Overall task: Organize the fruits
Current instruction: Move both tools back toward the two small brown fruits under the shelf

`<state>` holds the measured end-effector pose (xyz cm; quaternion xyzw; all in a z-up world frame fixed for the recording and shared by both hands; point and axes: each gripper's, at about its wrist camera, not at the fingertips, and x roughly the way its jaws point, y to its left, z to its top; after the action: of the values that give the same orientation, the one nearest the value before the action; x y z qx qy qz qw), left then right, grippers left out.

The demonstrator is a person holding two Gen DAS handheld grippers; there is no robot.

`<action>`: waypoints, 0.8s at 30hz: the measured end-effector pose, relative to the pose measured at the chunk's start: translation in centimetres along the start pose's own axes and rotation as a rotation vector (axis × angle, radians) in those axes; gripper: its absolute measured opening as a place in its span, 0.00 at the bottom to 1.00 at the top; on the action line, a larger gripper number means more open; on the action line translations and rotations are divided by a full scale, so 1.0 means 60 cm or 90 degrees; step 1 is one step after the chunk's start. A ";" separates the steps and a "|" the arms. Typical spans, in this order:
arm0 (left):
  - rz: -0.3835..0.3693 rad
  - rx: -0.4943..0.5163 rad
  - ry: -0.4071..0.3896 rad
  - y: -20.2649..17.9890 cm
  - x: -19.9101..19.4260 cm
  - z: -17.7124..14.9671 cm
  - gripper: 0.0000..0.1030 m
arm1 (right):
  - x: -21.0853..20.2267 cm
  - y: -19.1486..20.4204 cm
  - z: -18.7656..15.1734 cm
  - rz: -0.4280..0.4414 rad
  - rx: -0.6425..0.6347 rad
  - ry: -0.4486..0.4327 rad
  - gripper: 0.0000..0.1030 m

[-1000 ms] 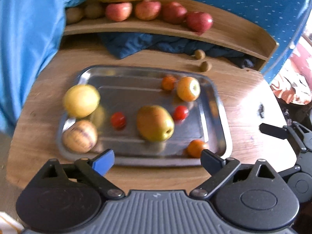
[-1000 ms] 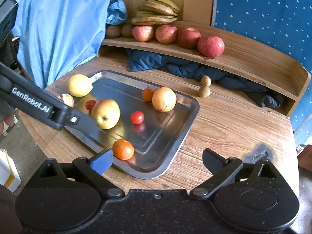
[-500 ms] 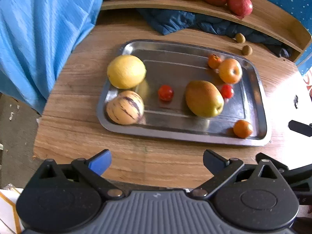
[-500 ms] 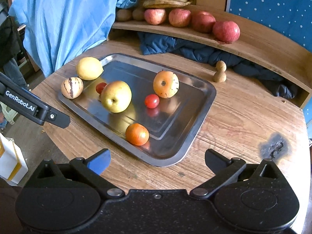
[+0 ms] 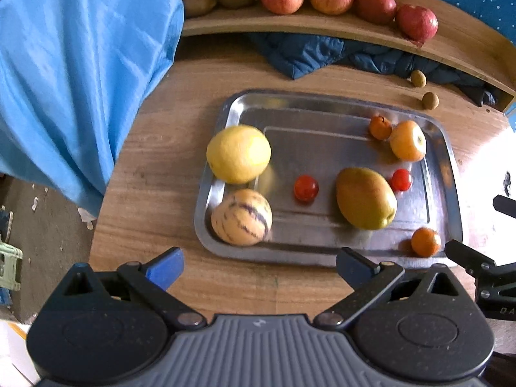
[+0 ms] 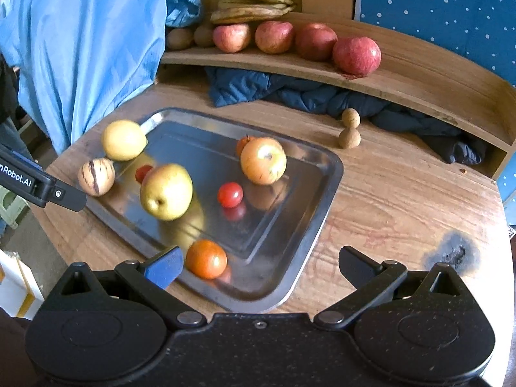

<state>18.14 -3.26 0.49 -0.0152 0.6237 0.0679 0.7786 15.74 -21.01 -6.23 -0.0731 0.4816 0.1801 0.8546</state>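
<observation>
The round wooden tabletop [image 6: 403,200] carries a steel tray [image 6: 325,174] that lies close to its near edge, and that is the first worry: a push on the tray's near rim could slide it toward the drop.

On the tray the fruits lie loose. The yellow citrus [image 5: 238,154] and the striped melon [image 5: 241,216] sit at the left end, seemingly perched on the raised rim rather than the flat floor, though blur makes that hard to confirm. A nudge there could roll either onto the tabletop and off. The green pear [image 5: 366,198] rests mid-tray, tilted on its side, and its tapered shape could squirt out of a poorly centred pinch. The orange apple [image 5: 408,140] lies toward the far right corner, touching or nearly touching a small tangerine [image 5: 380,127], so closing on one may knock the other.

Smaller still, the near tangerine [image 6: 206,258] sits just ahead of the right gripper [image 6: 261,266], against the tray's near rim. Two cherry tomatoes [image 5: 305,188] are soft and round, so a hard squeeze would burst them and a light one would let them roll.

The left gripper [image 5: 259,266] hovers short of the tray with jaws spread wide and empty. The right gripper's jaws are likewise wide, holding nothing. The two sit near each other, so a collision is possible if both reach in together.
</observation>
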 end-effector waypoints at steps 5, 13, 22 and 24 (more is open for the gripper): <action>0.002 0.004 -0.008 -0.003 0.000 0.021 0.99 | 0.007 -0.001 0.017 0.004 0.004 -0.013 0.99; 0.001 0.011 -0.015 -0.009 0.009 0.055 0.99 | 0.020 -0.009 0.037 0.004 0.010 -0.018 0.99; -0.008 0.034 -0.018 -0.028 0.026 0.096 0.99 | 0.034 -0.026 0.050 -0.003 0.026 -0.020 0.99; -0.013 0.042 -0.020 -0.037 0.030 0.105 0.99 | 0.036 -0.029 0.053 -0.005 0.029 -0.020 0.99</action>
<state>24.89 -4.63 -0.02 0.0048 0.6129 0.0397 0.7891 19.95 -21.16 -6.48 -0.0528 0.4715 0.1669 0.8643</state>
